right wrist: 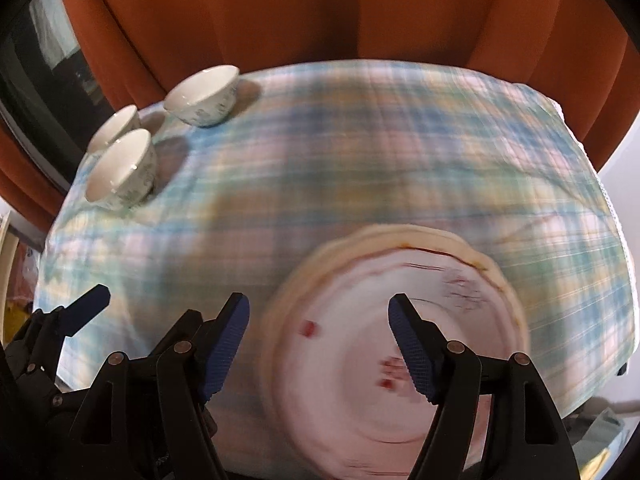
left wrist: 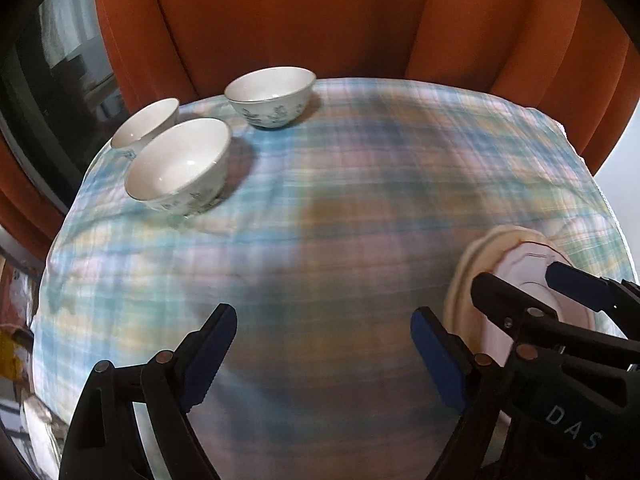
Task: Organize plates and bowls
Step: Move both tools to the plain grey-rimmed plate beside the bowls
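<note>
Hung wide open and empty: right gripper (right wrist: pixel 319 344) over the plates (right wrist: pixel 400 344), left gripper (left wrist: pixel 324 354) (nearer the bowls (left wrist: pixel 180 164)) beside.

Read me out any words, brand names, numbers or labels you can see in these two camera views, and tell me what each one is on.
"DAS": pale letters on the black body of the right gripper, low at the right edge of the left wrist view; the frame edge may cut off further letters.
The plates carry red and dark marks, too blurred to read as text.
The bowls bear a blue pattern, no lettering.
Nothing else is readable.
</note>
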Demonstrator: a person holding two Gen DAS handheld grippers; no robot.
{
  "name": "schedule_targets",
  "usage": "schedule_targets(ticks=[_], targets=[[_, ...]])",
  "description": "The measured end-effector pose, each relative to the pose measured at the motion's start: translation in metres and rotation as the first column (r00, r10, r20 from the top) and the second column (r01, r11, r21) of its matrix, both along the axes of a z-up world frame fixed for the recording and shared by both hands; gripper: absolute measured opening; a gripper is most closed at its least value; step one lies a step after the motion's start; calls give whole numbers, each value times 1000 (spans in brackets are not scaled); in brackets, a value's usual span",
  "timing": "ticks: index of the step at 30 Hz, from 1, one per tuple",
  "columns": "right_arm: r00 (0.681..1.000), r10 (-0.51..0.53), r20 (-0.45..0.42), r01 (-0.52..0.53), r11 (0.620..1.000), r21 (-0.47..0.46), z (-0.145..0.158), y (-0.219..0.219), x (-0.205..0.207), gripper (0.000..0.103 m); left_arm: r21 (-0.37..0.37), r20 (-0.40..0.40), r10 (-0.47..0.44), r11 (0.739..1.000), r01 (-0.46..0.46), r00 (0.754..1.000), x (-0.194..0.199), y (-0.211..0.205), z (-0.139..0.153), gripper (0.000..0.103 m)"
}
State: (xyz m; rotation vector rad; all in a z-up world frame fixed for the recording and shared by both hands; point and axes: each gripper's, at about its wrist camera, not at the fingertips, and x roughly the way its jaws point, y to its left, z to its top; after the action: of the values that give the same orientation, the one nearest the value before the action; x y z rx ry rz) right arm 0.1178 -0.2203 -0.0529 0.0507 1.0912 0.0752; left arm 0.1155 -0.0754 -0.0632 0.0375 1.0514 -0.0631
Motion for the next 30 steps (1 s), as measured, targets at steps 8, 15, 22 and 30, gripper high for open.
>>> schedule_targets(ticks=[8,15,22,30], targets=[[997,-31,64,32,999,-17,1,81,15,75,1,34,-28,1000,28,999,24,76,-1,88],[993,-66,96,65,998,5,-4,138,45,75,58,75,-6,998,1,997,61,128,3,82],[985,-33,169,36,999,-10,14,179,89,75,22,139,51,998,-54,989,101,160,16,80],[985,-34,171,40,999,-29,4,209,142,75,8,120,69,998,-70,990,151,178,-2,72]])
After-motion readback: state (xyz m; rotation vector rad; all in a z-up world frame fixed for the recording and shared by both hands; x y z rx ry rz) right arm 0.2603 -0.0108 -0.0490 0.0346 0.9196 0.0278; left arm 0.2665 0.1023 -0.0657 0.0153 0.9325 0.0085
